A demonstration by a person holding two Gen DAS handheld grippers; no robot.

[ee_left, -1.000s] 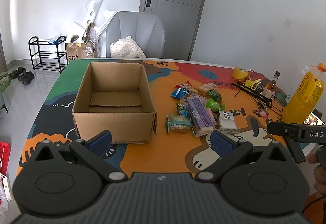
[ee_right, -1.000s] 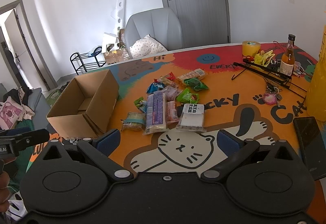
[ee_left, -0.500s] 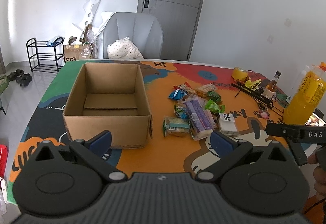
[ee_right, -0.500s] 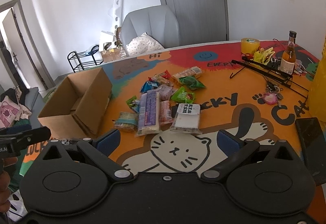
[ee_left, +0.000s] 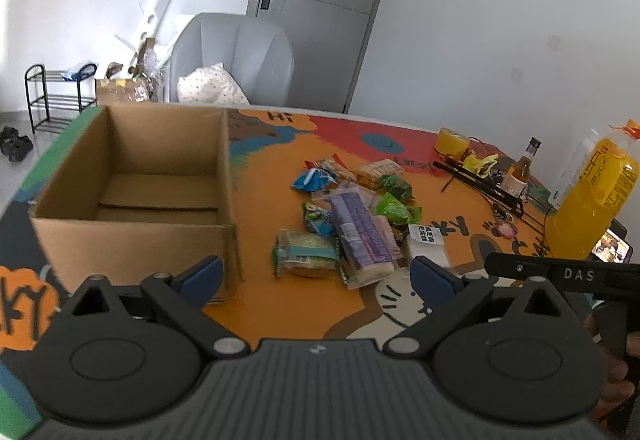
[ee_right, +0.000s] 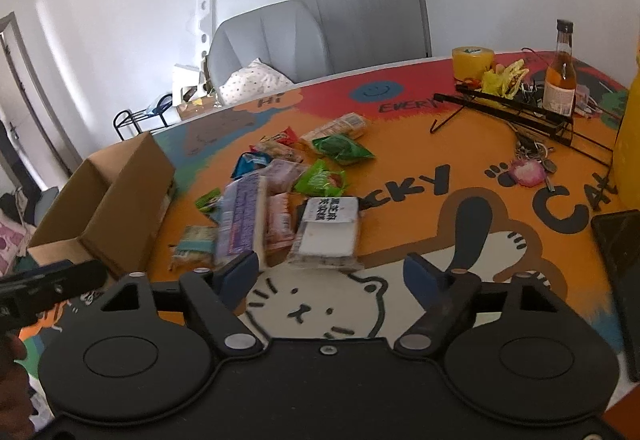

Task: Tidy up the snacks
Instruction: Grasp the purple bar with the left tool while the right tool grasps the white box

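Snack packets [ee_left: 352, 216] lie in a loose heap at the middle of the cartoon-printed desk [ee_left: 280, 304], just right of an open cardboard box [ee_left: 132, 236] that stands upright and holds nothing visible. A long purple-labelled pack [ee_right: 240, 216] rests at the heap's near left, touching a white packet with black lettering [ee_right: 330, 232] on its right; green wrappers [ee_right: 340, 148] and a blue one [ee_right: 248, 162] sit farther back. The left tool [ee_left: 316, 276] hangs above the near edge of the desk with its blue-padded jaws spread wide and nothing between them, the box's near corner just beyond its left finger. The right tool [ee_right: 330, 274] has just been narrowing its jaws, which stand apart and empty above the white cat drawing, short of the white packet. At the far right stand a small amber bottle [ee_right: 562, 74], a yellow tape roll [ee_right: 472, 60] and a black wire rack [ee_right: 508, 108].
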